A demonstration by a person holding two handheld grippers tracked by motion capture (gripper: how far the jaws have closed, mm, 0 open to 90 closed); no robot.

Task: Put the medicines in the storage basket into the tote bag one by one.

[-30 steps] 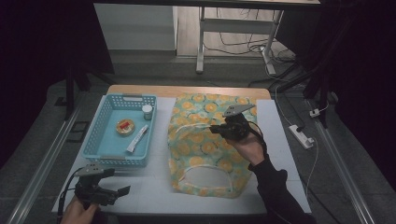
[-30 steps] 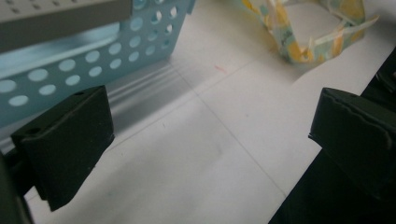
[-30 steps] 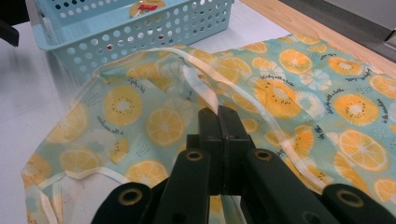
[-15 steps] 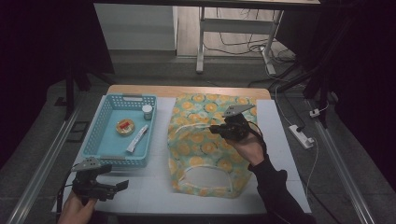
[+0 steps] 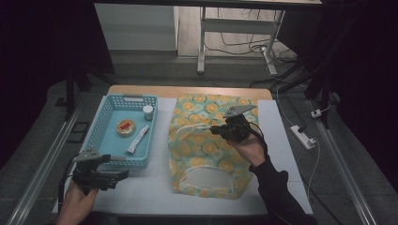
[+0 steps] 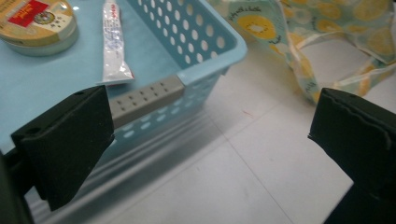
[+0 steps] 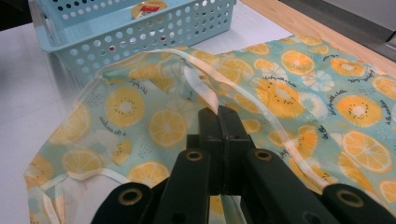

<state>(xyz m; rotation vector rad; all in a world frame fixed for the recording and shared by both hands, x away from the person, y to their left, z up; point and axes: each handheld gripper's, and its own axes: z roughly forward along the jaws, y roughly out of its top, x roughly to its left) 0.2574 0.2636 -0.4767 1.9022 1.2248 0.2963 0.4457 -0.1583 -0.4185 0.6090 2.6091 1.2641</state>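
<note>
A cloth bag [image 5: 202, 145] printed with orange slices lies flat on the white table, its opening toward the blue basket. My right gripper [image 5: 218, 130] hovers over the bag's middle, shut on the pale strap [image 7: 205, 93] at the bag's [image 7: 299, 88] edge and holding that edge up off the table. My left gripper [image 5: 118, 175] is held at the near left, just in front of the basket's [image 5: 123, 163] near wall. Its jaws stand wide open with nothing between the pads [image 6: 70, 140]; the basket's corner [image 6: 196, 28] lies ahead of them.
Inside the basket lie a round tin [image 5: 125, 127], a white tube [image 5: 138, 139] and a small jar [image 5: 148, 112]. A power strip [image 5: 302, 136] lies right of the table. The wooden table edge [image 5: 187, 90] runs along the back.
My left gripper has risen a little and moved closer to the basket's near wall. The right gripper and the bag have stayed where they were.
</note>
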